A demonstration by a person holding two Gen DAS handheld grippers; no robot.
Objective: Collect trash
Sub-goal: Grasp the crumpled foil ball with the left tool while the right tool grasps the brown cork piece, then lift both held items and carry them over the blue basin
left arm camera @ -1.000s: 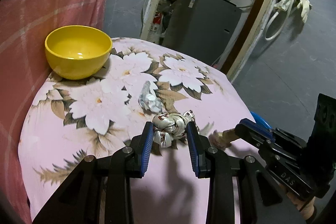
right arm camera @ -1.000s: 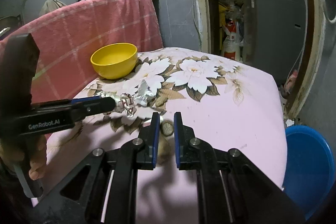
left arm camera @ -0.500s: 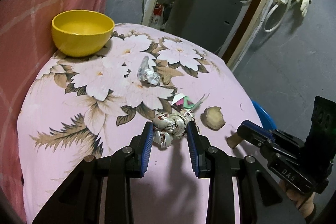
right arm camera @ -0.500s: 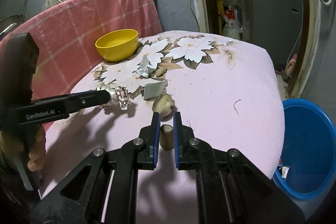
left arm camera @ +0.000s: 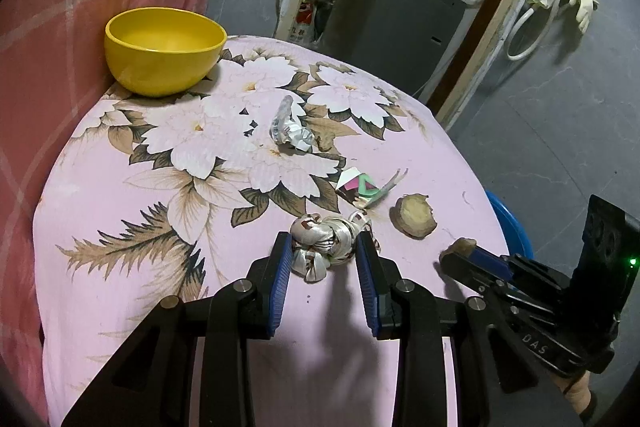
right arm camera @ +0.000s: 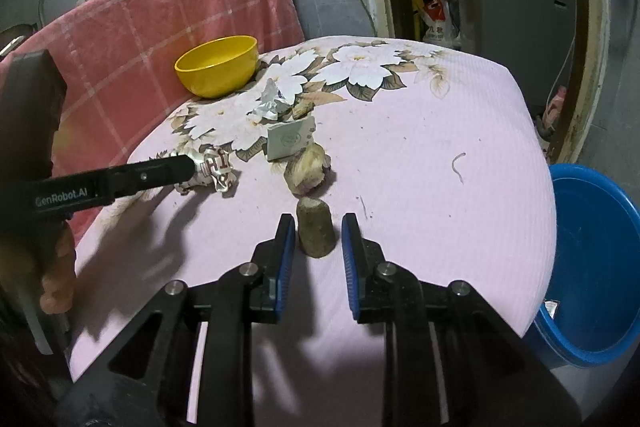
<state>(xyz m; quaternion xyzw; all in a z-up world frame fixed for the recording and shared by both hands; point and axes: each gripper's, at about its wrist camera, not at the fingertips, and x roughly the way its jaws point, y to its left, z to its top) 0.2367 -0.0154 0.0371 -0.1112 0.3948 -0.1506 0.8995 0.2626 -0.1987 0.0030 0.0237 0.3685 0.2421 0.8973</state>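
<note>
A crumpled foil wrapper (left arm camera: 322, 241) is being squeezed by the left gripper (left arm camera: 323, 247). The right gripper (right arm camera: 318, 231), its jaws just opening, is being shown clear of the brown stub (right arm camera: 316, 233) only by its own camera; the blue bin (right arm camera: 592, 267) sits off to its right.

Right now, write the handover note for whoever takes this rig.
Left gripper: shut on the crumpled silver wrapper.
Right gripper: fingers have just been opening; the brown stub stands free between them on the tablecloth.
Blue bucket: on the floor beside the table, with a scrap already inside.
Left to do: bin the wrapper and stub, then the foil scrap, folded packet and brown lump.
</note>
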